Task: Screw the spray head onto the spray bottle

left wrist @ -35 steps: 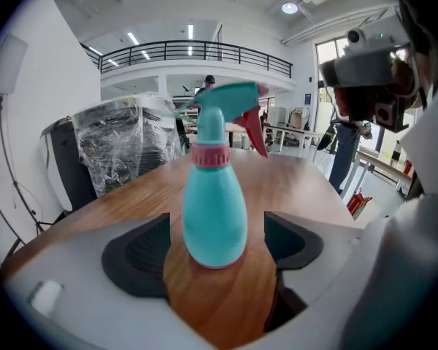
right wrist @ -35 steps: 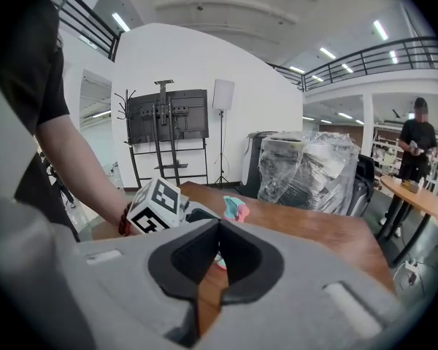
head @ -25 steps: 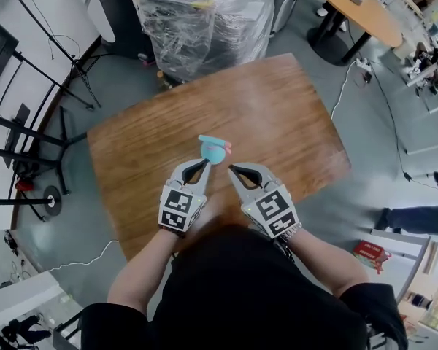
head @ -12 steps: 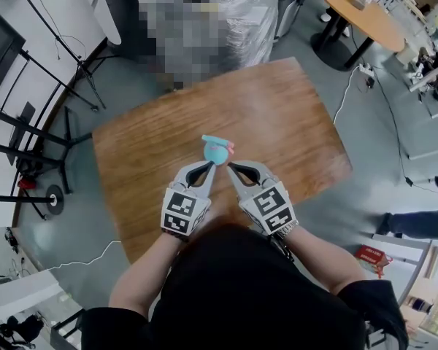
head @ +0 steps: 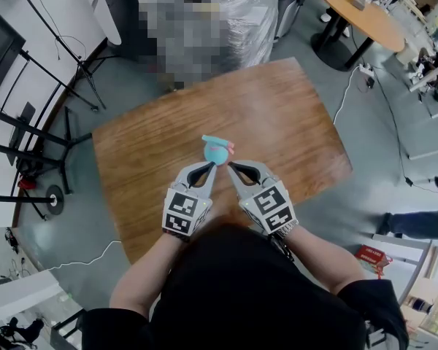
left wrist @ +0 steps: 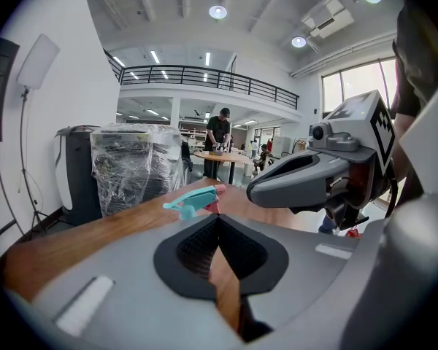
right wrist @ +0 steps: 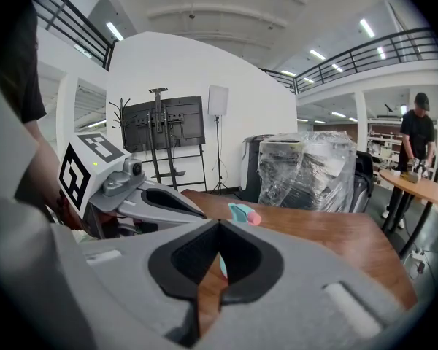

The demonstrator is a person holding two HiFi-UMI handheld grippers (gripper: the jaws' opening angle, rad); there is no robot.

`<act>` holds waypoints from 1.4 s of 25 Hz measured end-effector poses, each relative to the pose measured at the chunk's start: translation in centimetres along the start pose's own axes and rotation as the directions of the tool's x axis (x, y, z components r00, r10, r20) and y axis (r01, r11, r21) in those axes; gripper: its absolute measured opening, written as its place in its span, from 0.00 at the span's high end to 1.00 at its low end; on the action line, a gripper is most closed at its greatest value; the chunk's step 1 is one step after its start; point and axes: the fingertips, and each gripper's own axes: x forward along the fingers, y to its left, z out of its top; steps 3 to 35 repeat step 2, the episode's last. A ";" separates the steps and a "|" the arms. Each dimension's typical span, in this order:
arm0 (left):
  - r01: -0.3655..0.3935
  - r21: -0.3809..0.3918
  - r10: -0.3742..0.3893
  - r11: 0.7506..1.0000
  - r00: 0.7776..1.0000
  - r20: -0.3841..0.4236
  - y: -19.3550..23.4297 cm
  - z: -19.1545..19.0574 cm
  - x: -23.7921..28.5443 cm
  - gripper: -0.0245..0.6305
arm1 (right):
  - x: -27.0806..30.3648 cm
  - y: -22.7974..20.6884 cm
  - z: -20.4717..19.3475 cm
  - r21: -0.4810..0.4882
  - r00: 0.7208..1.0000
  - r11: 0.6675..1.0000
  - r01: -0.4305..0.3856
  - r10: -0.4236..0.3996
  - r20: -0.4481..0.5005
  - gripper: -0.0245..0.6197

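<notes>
A light blue spray bottle point(head: 216, 152) stands upright on the wooden table point(head: 277, 115), with a teal spray head point(head: 214, 141) and a pink nozzle on top. Both grippers hover just in front of it on my side. My left gripper point(head: 210, 165) is shut and empty, its tip close to the bottle's near left. My right gripper point(head: 231, 166) is also shut and empty, at the bottle's near right. In the left gripper view the spray head point(left wrist: 193, 199) shows just above the shut jaws. In the right gripper view the spray head point(right wrist: 241, 212) peeks over the jaws.
A plastic-wrapped bundle point(head: 233, 20) stands beyond the table's far edge. A round table point(head: 358, 9) is at the far right, with a person point(right wrist: 417, 141) standing by it. Black stands point(head: 29, 144) line the left. A red box point(head: 370, 252) lies on the floor at the right.
</notes>
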 end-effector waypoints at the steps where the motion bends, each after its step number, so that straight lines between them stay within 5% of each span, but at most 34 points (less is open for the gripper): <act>1: 0.000 0.000 0.000 1.000 1.000 -0.001 0.0 0.0 0.0 0.95 | 0.0 0.0 0.0 0.000 1.000 1.000 0.001 -0.001 -0.002 0.97; 35: 0.000 -0.001 0.000 1.000 1.000 -0.003 0.0 -0.1 0.0 0.95 | 0.0 -0.1 -0.1 0.000 1.000 1.000 0.001 -0.001 -0.003 0.97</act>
